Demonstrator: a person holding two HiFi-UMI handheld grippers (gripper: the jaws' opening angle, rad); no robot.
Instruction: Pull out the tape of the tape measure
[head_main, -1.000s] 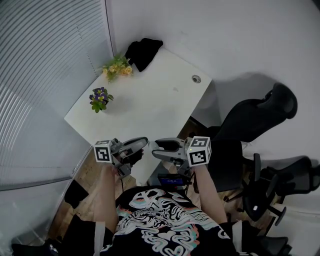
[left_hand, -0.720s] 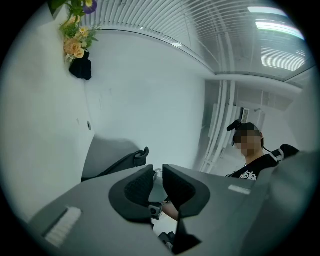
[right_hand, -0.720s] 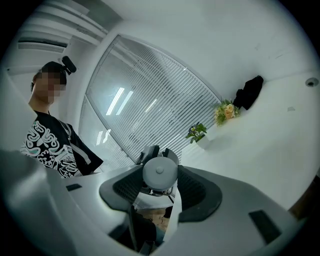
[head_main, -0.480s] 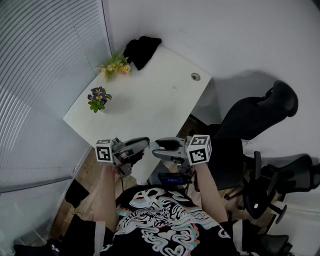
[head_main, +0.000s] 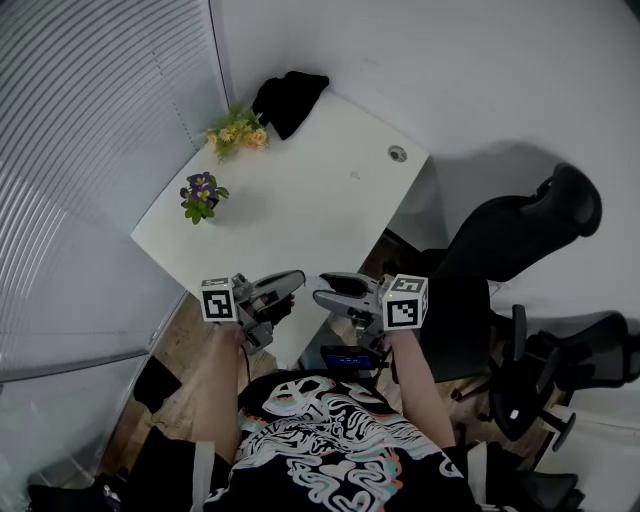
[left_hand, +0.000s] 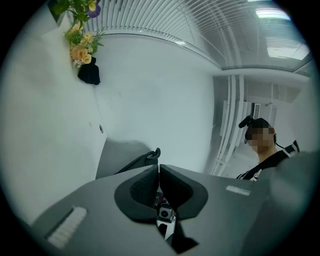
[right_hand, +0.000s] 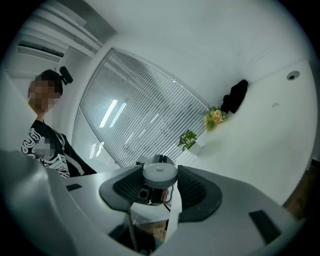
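White desk, blinds; left tongs just closed empty; right tongs clamp tape measure.

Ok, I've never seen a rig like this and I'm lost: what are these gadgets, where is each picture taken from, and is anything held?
No robot here: a person holds a left gripper and a right gripper. One picture looks down from a head camera; the other two ride on the grippers, looking along their fingers. The white table carries yellow flowers, purple flowers and a black bundle. The right fingers clamp a round tape measure, its white tape hanging down. The left fingers have just been closing and are shut; nothing shows between them.
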